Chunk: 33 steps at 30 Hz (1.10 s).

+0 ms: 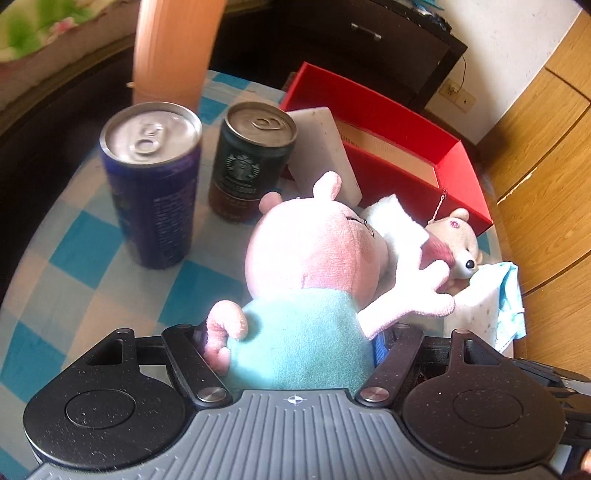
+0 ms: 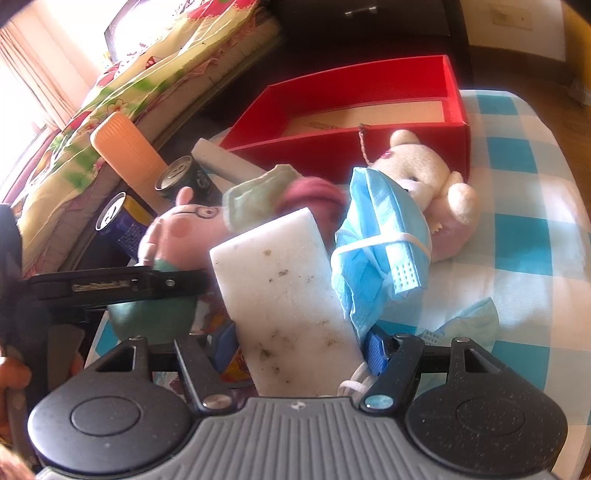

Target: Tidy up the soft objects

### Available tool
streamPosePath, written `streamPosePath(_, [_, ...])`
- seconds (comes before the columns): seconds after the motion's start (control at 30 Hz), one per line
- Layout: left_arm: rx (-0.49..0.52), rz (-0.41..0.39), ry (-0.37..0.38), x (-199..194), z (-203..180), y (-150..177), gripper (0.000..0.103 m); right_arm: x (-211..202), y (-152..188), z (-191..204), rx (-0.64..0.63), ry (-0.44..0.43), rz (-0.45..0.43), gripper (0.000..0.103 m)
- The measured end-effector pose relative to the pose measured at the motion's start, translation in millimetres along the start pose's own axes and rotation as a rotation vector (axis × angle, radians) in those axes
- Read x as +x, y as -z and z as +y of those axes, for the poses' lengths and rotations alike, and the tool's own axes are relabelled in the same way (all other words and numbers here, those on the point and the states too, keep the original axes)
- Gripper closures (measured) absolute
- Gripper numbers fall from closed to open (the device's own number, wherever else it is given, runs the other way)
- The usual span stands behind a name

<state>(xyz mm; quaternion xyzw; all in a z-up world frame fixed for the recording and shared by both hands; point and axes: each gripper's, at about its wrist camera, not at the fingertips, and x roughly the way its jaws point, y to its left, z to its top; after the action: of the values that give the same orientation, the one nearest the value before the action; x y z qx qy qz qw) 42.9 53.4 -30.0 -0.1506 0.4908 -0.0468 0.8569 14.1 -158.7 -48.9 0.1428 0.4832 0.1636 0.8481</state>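
Observation:
My left gripper (image 1: 295, 339) is shut on a pink pig plush (image 1: 314, 258) in a teal shirt, held by its body. My right gripper (image 2: 299, 343) is shut on a dirty white sponge (image 2: 284, 291) together with a blue face mask (image 2: 380, 236). The pig plush (image 2: 177, 229) and the left gripper (image 2: 110, 284) show at the left of the right wrist view. A cream bear plush (image 2: 428, 173) lies against the open red box (image 2: 369, 77). The bear (image 1: 458, 236) and red box (image 1: 369, 110) also show in the left wrist view, with a second white sponge (image 1: 325, 147) leaning on the box.
A blue can (image 1: 151, 184) and a dark Starbucks can (image 1: 251, 162) stand on the blue-checked tablecloth (image 1: 85, 266), with an orange ribbed tube (image 1: 173, 48) behind. A pale green and pink cloth (image 2: 266, 199) lies by the pig. A floral quilt (image 2: 147, 74) and dark drawers (image 1: 354, 33) lie beyond.

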Motion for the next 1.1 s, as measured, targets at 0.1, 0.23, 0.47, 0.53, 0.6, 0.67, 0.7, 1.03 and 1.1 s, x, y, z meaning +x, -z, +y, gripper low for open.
streamPosePath(0.1, [-0.015, -0.014, 0.009, -14.6, 4.4, 10.3, 0.032, -1.1, 0.9, 2.4, -0.002, -0.001, 0.001, 0.058])
streamPosePath(0.23, [0.0, -0.059, -0.005, -34.5, -0.9, 18.6, 0.032, -10.6, 3.3, 5.2, -0.006, -0.005, -0.017, 0.058])
streamPosePath(0.47, [0.031, -0.224, 0.037, -74.1, -30.3, 13.0, 0.031, -44.9, 5.0, 11.2, -0.005, -0.038, -0.098, 0.058])
streamPosePath(0.53, [0.054, -0.279, 0.04, -82.2, -41.0, 8.6, 0.031, -54.7, 2.5, 14.9, -0.004, -0.044, -0.131, 0.058])
streamPosePath(0.6, [0.064, -0.324, 0.047, -89.0, -49.0, 4.9, 0.031, -64.3, -0.6, 16.7, -0.006, -0.041, -0.169, 0.058])
streamPosePath(0.67, [0.058, -0.348, 0.066, -91.4, -53.5, -0.7, 0.031, -71.7, -5.7, 17.8, -0.01, -0.035, -0.201, 0.058])
streamPosePath(0.7, [0.052, -0.354, 0.074, -91.0, -55.2, -4.3, 0.031, -74.5, -9.0, 18.8, -0.009, -0.035, -0.216, 0.058])
streamPosePath(1.03, [0.038, -0.424, 0.109, -91.3, -63.5, -18.5, 0.03, -90.1, -28.7, 23.4, 0.0, -0.111, -0.289, 0.058])
streamPosePath(1.1, [0.038, -0.421, 0.099, -89.1, -62.2, -17.5, 0.03, -83.0, -26.0, 19.3, 0.0, -0.12, -0.26, 0.058])
